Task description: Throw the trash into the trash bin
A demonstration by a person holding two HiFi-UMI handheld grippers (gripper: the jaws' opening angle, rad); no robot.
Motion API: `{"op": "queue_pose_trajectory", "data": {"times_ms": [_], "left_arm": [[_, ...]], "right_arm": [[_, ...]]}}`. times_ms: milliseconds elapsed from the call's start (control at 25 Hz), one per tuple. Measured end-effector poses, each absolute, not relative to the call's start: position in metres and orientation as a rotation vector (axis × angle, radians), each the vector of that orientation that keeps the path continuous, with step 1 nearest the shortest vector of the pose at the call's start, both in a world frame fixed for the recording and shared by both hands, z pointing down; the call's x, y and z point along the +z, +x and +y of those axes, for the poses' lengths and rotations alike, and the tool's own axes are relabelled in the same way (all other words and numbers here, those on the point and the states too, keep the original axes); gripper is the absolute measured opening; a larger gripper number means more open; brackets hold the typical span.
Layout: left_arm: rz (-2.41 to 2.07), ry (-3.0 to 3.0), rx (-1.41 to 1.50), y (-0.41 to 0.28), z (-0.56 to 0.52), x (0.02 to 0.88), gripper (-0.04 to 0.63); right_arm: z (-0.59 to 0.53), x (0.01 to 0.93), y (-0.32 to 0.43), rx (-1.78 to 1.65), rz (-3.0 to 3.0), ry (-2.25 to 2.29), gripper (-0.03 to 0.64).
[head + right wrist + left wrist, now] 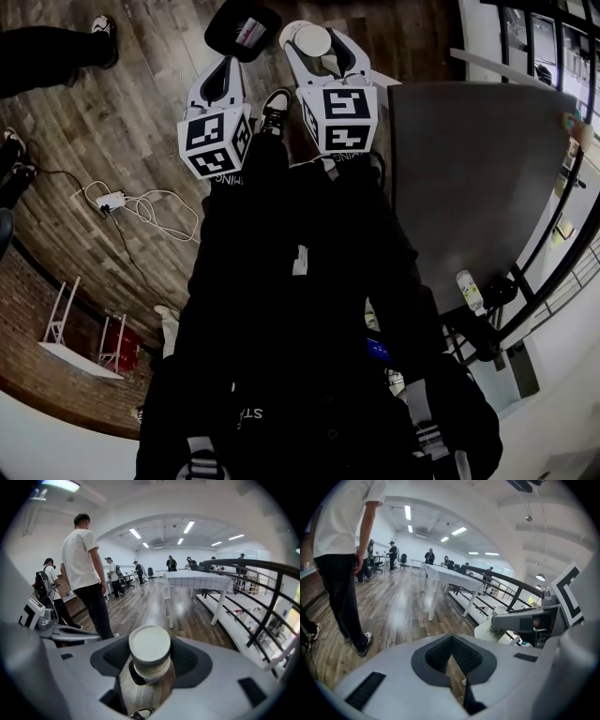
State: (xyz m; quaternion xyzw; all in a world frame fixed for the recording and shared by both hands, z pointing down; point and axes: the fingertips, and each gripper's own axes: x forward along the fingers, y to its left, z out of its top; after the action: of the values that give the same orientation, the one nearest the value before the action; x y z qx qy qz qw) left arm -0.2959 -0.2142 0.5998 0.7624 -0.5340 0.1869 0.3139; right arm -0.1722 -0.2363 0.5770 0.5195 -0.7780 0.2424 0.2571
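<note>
In the head view both grippers reach forward over a wooden floor. My right gripper (323, 52) is shut on a white paper cup (307, 39); in the right gripper view the cup (149, 651) stands lid-first between the jaws of the right gripper (150, 665). My left gripper (225, 67) is shut with nothing in it; its dark pads meet at the tips of the left gripper (451, 641). A black trash bin (242, 28) with some light trash inside stands on the floor just beyond the left gripper. The cup (490, 631) also shows at the right of the left gripper view.
A grey table (478, 169) stands to the right, with a bottle (472, 291) by its near edge and a black railing beyond. A white cable and adapter (117, 201) lie on the floor at left. A person in a white shirt (86, 573) stands close by; white tables (192, 581) stand further back.
</note>
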Motion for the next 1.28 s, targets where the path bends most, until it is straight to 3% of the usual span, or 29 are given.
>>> {"op": "queue_pose_trajectory", "data": {"times_ms": [600, 1280], "left_arm": [[-1.431, 1.926, 0.504, -0.337, -0.227, 0.755, 0.0], [-1.373, 1.842, 0.569, -0.351, -0.226, 0.889, 0.0]], "right_arm": [[-0.257, 0.745, -0.242, 0.683, -2.155, 1.232, 0.279], [-0.27, 0.886, -0.269, 0.678, -2.145, 1.111, 0.279]]}}
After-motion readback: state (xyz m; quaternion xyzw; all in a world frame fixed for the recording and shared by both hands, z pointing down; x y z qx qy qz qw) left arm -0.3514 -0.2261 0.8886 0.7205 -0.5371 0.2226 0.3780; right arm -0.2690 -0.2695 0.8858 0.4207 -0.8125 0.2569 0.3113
